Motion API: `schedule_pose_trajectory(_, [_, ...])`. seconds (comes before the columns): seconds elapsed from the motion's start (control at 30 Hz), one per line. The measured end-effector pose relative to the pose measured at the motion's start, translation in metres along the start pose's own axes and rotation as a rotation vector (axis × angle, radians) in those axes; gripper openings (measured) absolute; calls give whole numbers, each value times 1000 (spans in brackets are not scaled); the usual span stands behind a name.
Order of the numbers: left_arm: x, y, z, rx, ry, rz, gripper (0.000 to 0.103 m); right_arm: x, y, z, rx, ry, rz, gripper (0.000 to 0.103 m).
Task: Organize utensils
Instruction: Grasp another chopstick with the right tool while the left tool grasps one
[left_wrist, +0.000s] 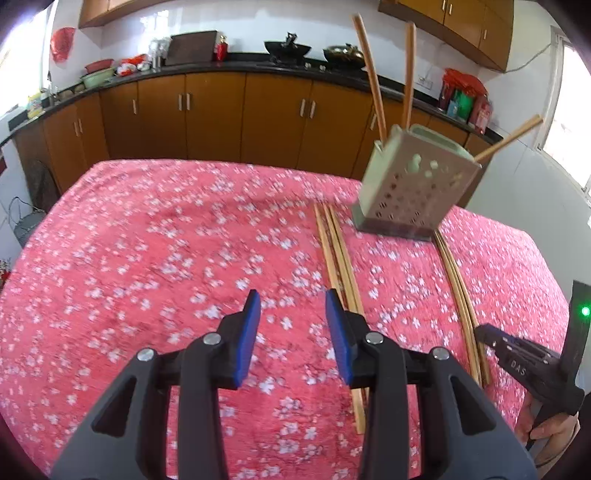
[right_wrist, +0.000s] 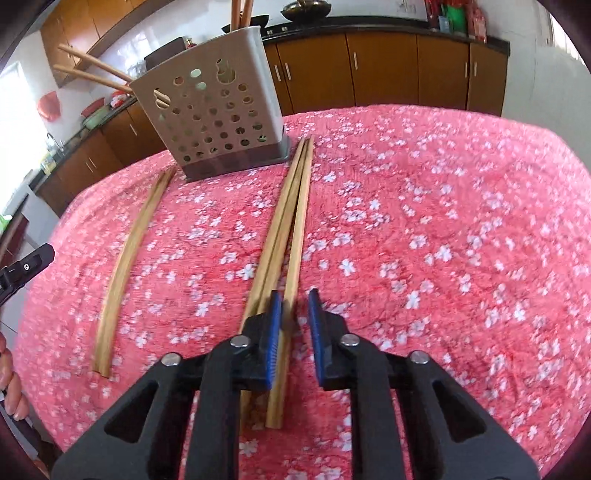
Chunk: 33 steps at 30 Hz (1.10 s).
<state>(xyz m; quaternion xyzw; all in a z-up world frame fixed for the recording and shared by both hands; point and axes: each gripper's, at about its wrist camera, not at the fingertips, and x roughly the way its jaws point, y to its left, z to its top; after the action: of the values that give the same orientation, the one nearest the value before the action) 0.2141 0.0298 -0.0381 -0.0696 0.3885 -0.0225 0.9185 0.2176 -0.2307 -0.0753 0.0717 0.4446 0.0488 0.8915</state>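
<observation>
Chopsticks: two loose bundles of wooden sticks lay flat on the table, one at each side of the holder, all pointing toward it. The left bundle ran just beside the left gripper; the right bundle ran under the right gripper.
Handling: judged light, stiff and thin, and likely to roll or slide apart if one were pinched out of the group. The best hold looked to be near the close ends, across the width of the stick.
Right gripper: jaws narrowly apart, astride one stick of the right bundle. The pads did not visibly press on it.
Left gripper: jaws apart over bare cloth, nothing between them.
Holder: a pale perforated box standing upright at the far end of the bundles. A few standing chopsticks already leaned out of it and could foul a new stick going in.
Tablecloth: pink with a flower print and a soft look, so sticks may sink in slightly.
Beyond: brown kitchen cabinets under a cluttered counter, well apart from the work.
</observation>
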Motion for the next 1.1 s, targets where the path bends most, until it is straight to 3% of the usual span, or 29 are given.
schedule_pose_trajectory(0.2, [20, -13, -11, 4, 63, -60, 30, -2, -31, 4, 91, -29, -71, 8])
schedule_pose_trajectory(0.33, [35, -19, -18, 1, 108, -91, 21, -2, -30, 1, 65, -34, -81, 8])
schedule_pose_trajectory(0.57, [46, -32, -22, 36, 130, -102, 17, -1, -29, 1, 48, -38, -87, 8])
schedule_pose_trajectory(0.9, [61, -38, -21, 78, 122, 13, 10, 0, -21, 1, -1, -40, -97, 9])
schedule_pose_trajectory(1.1, [64, 0, -9, 31, 112, 70, 9, 3, -33, 7, 17, -52, -114, 8])
